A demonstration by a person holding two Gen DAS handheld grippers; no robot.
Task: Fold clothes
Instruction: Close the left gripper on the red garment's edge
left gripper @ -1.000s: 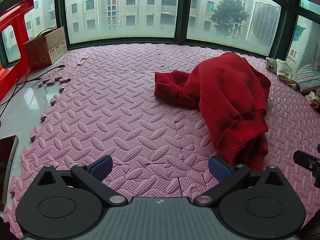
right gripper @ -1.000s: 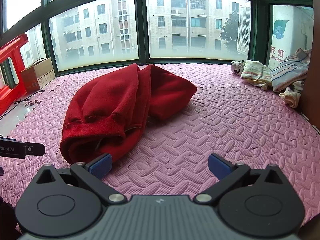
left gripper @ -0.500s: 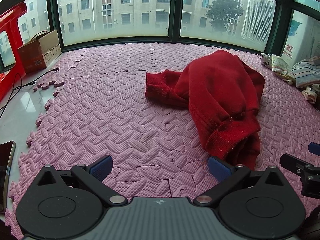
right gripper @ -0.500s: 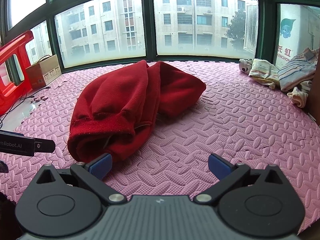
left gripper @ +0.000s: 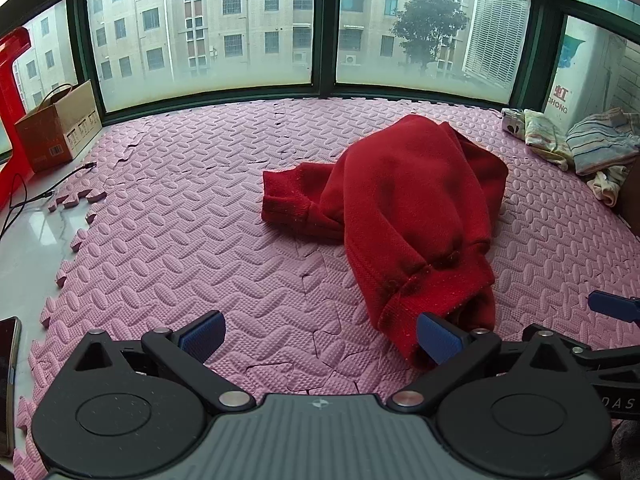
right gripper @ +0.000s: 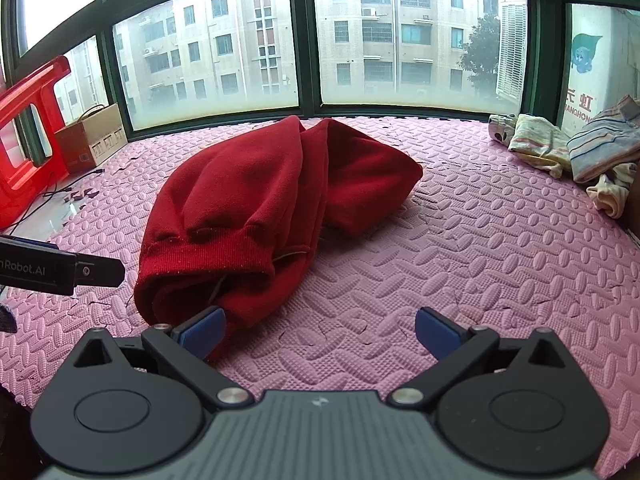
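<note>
Garment: a red sweater (left gripper: 404, 208) lies bunched in a heap on the pink foam floor mat (left gripper: 192, 232), roughly mid-mat and toward its right side. It is neither spread flat nor in a tidy fold.
Nearest part: the ribbed hem (right gripper: 208, 252) faces both claws, rolled over on itself, with the body opening gaping below it.
Far part: a ribbed cuff or sleeve end (left gripper: 286, 200) sticks out toward the mat's left side, seen from the left wrist.
Left claw (left gripper: 318, 338): jaws spread wide, holding nothing; its right pad sits just at the near edge of the hem, and I cannot tell whether it touches.
Right claw (right gripper: 320, 330): jaws spread wide, empty; its left pad is against or just in front of the hem's lower lip.
Other laundry: a pile of light clothes (right gripper: 568, 152) sits at the mat's far right edge, well apart from the sweater.
Step in hand: by my reading, both claws are closing in on the hem from either side, an approach to a grasp.
Next move calls for: each claw to pinch one layer of hem near opposite corners, then lift and pull apart so the body opens flat.
Risk: catching both layers of the rolled hem would leave the heap bunched.
</note>
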